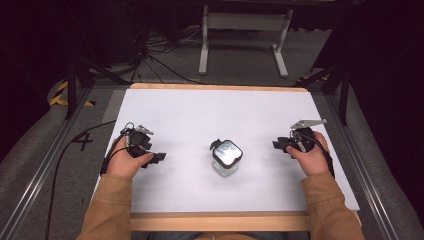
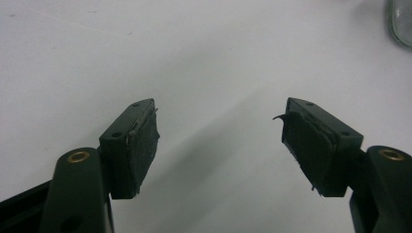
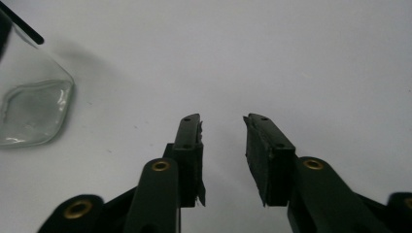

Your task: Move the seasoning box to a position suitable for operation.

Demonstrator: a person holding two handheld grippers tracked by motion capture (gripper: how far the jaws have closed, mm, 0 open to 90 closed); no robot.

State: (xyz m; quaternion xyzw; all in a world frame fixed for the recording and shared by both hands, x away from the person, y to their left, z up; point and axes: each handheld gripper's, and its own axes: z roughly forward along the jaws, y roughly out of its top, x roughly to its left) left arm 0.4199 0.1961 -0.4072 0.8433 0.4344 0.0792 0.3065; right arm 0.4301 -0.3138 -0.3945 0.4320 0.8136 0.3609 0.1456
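Observation:
A small clear glass jar (image 1: pixel 226 160) with a black-rimmed lid stands near the middle of the white table top (image 1: pixel 190 115); a black tab sticks out at its upper left. My left gripper (image 1: pixel 159 158) rests on the table to the jar's left, held by a hand, its jaws wide open over bare surface (image 2: pixel 218 131). My right gripper (image 1: pixel 277 145) lies to the jar's right, jaws open by a smaller gap (image 3: pixel 222 127) with nothing between them. The jar's glass base (image 3: pixel 31 114) sits at the left edge of the right gripper view, and a sliver of the glass (image 2: pixel 401 22) shows at the top right of the left gripper view.
The white table has a wooden front edge (image 1: pixel 215 221) and a wooden back edge (image 1: pixel 215 87). Metal rails (image 1: pixel 40 175) run along both sides. Beyond the table stand a white frame (image 1: pixel 245 35), cables on grey carpet and dark stands.

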